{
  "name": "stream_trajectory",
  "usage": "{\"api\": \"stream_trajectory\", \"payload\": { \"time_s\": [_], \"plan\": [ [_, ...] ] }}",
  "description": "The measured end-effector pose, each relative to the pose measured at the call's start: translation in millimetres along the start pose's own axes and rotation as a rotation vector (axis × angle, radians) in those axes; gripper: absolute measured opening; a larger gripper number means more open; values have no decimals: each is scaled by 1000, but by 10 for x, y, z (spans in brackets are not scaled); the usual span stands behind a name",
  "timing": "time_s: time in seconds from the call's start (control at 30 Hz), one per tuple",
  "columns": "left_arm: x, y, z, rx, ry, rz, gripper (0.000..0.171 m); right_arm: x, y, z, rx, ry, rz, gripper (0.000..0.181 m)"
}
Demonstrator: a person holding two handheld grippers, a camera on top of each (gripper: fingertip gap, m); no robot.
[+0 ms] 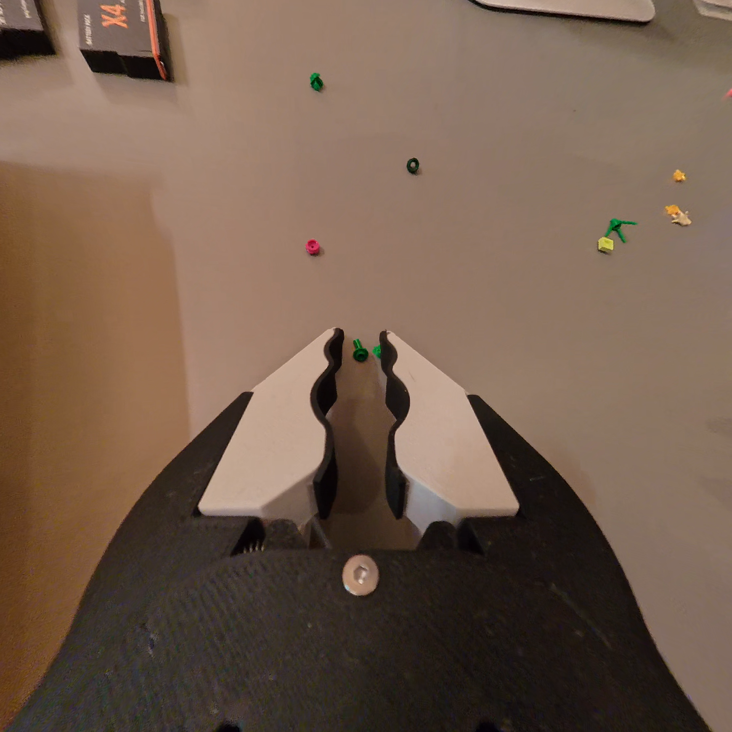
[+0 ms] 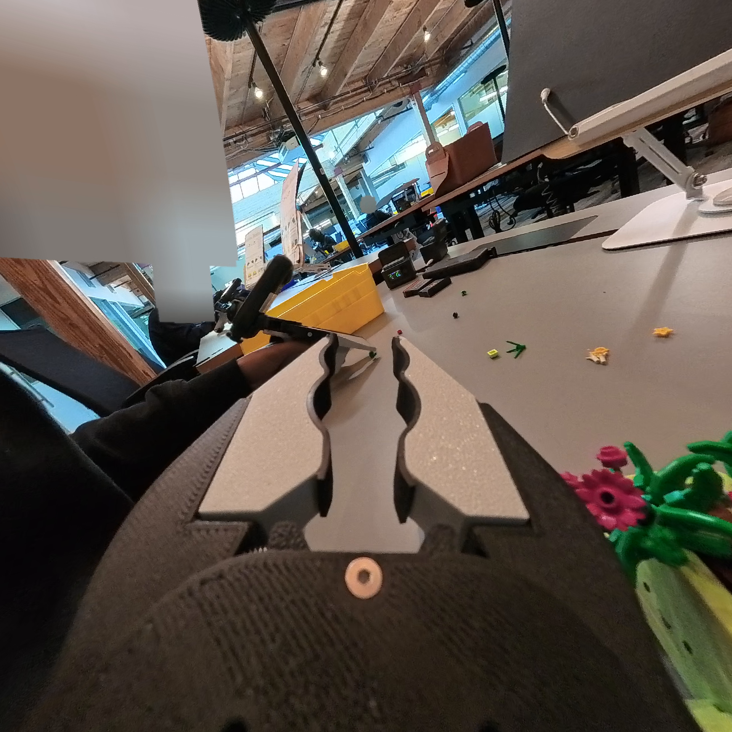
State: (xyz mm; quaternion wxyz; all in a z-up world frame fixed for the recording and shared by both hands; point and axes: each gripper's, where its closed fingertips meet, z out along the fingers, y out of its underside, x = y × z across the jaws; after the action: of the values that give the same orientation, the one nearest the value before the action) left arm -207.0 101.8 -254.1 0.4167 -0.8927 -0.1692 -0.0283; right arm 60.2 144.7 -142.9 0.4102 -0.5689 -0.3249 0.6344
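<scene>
In the left wrist view my left gripper [image 1: 361, 336] points down at a grey table [image 1: 495, 317]. It is open by a narrow gap. A small green toy stud [image 1: 359, 350] lies on the table between its fingertips. A second green bit [image 1: 376, 351] shows partly behind the right finger. My right gripper [image 2: 361, 348] is open and empty, low over the table. It faces the left gripper [image 2: 374, 358], whose tips rest around the green stud [image 2: 371, 353]. A toy plant [image 2: 653, 511] with pink flowers in a lime pot stands just right of the right gripper.
Loose toy bits lie on the table: a pink stud [image 1: 312, 246], a dark green ring [image 1: 412, 165], a green piece [image 1: 316, 82], a green stem [image 1: 618, 227], a lime brick [image 1: 605, 244], yellow flowers [image 1: 678, 216]. Black boxes [image 1: 126, 39], a yellow case [image 2: 336, 301] and a monitor base [image 2: 665, 225] stand farther off. Some 30 centimeters of space lies between my two pairs of fingers. The green piece [image 1: 316, 82] is about 15 centimeters from my left fingertips.
</scene>
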Motion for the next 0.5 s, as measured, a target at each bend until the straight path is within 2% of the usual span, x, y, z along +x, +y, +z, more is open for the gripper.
{"api": "stream_trajectory", "payload": {
  "time_s": [0.17,0.5],
  "plan": [
    [-80,73,-24,-31,-67,20,13,-6,1,0,0,-1,-2,27],
    [-101,44,-12,-25,-74,17,16,-7,0,-4,1,-3,4,27]
  ]
}}
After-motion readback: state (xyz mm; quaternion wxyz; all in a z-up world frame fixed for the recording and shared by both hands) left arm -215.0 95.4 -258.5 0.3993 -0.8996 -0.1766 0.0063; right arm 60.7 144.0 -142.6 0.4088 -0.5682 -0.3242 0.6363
